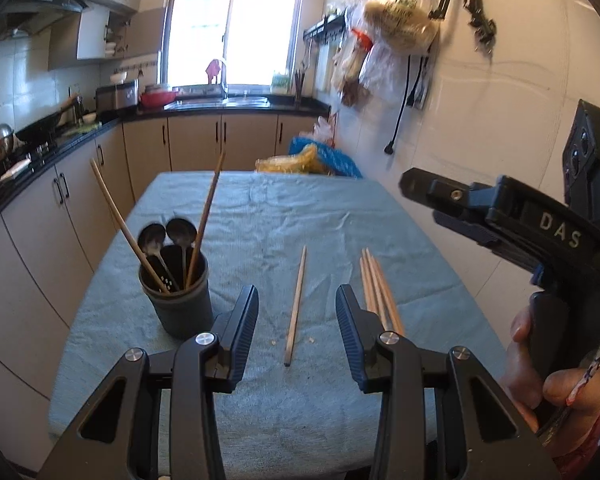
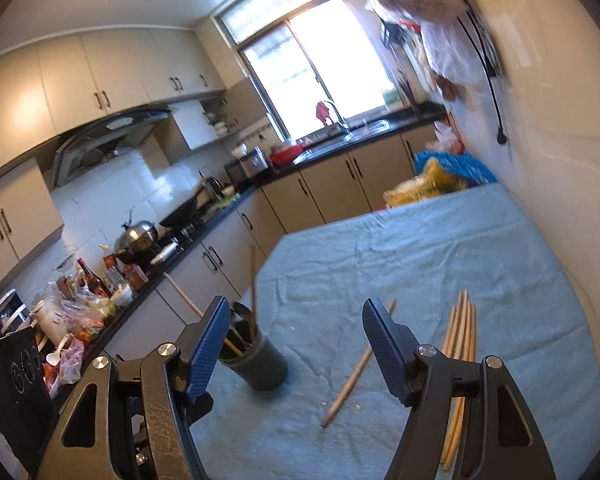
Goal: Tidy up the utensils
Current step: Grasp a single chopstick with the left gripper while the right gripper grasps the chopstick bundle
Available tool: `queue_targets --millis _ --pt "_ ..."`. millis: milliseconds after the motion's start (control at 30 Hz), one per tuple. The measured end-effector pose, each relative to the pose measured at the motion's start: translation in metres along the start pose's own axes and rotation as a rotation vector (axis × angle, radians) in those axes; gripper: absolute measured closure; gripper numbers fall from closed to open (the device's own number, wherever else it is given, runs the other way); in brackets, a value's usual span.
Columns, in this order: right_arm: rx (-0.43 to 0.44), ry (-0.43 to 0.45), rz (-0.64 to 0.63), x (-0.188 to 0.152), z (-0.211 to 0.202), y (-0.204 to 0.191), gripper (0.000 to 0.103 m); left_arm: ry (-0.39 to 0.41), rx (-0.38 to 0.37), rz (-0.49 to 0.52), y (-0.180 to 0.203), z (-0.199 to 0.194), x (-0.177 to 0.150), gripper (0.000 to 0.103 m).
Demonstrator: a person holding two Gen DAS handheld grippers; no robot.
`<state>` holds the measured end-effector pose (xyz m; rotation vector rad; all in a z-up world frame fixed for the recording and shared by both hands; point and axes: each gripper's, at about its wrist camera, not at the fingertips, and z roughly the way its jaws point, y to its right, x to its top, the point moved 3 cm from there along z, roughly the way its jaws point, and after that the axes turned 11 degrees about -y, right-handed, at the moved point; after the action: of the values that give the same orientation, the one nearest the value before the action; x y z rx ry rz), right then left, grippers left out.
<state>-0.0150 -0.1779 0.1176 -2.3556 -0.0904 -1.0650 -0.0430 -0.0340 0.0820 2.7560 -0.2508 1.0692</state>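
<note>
A dark round holder (image 1: 180,308) stands at the near left of the blue-clothed table (image 1: 260,208), with two spoons (image 1: 168,240) and two chopsticks (image 1: 206,216) upright in it. One loose chopstick (image 1: 296,304) lies on the cloth, and a bundle of chopsticks (image 1: 380,288) lies to its right. My left gripper (image 1: 297,290) hovers open over the loose chopstick, empty. My right gripper (image 1: 432,204) is held higher at the right by a hand. In the right wrist view the right gripper (image 2: 296,308) is open and empty above the holder (image 2: 264,364), the loose chopstick (image 2: 356,364) and the bundle (image 2: 460,332).
Yellow and blue plastic bags (image 1: 312,158) sit at the table's far end. A white tiled wall (image 1: 500,120) with hanging bags (image 1: 396,20) runs along the right. A kitchen counter (image 2: 188,248) with a wok, bottles and clutter runs along the left.
</note>
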Motion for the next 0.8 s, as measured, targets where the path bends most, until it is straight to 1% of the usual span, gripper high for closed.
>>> queue_targets --millis 133,333,367,400,433,500,567,733,800 --pt "-0.033 -0.03 0.033 -0.003 0.01 0.027 0.03 -0.067 0.004 0.0 -0.005 0.028 -0.003 0.064" --pt "-0.105 -0.095 0.145 -0.017 0.025 0.094 0.03 -0.188 -0.014 -0.019 -0.013 0.084 -0.006 0.064" --pt "-0.114 -0.108 0.163 -0.02 0.029 0.105 0.032 -0.206 -0.019 -0.018 -0.012 0.092 -0.005 0.064" --pt "-0.124 -0.123 0.18 -0.023 0.031 0.116 0.036 -0.225 -0.022 -0.015 -0.011 0.1 -0.004 0.064" --pt "-0.135 -0.138 0.199 -0.026 0.034 0.127 0.038 -0.24 -0.023 -0.012 -0.01 0.109 -0.001 0.064" --pt "-0.141 -0.158 0.227 -0.032 0.036 0.144 0.048 -0.261 -0.034 -0.007 -0.005 0.122 0.006 0.064" --pt "-0.134 -0.17 0.245 -0.035 0.037 0.157 0.051 -0.302 -0.066 0.008 0.003 0.141 0.016 0.064" --pt "-0.136 -0.164 0.29 -0.038 0.032 0.18 0.051 -0.386 -0.044 0.03 0.022 0.189 0.043 0.064" --pt "-0.135 -0.164 0.297 -0.037 0.031 0.187 0.051 -0.402 -0.029 0.042 0.028 0.205 0.054 0.064"
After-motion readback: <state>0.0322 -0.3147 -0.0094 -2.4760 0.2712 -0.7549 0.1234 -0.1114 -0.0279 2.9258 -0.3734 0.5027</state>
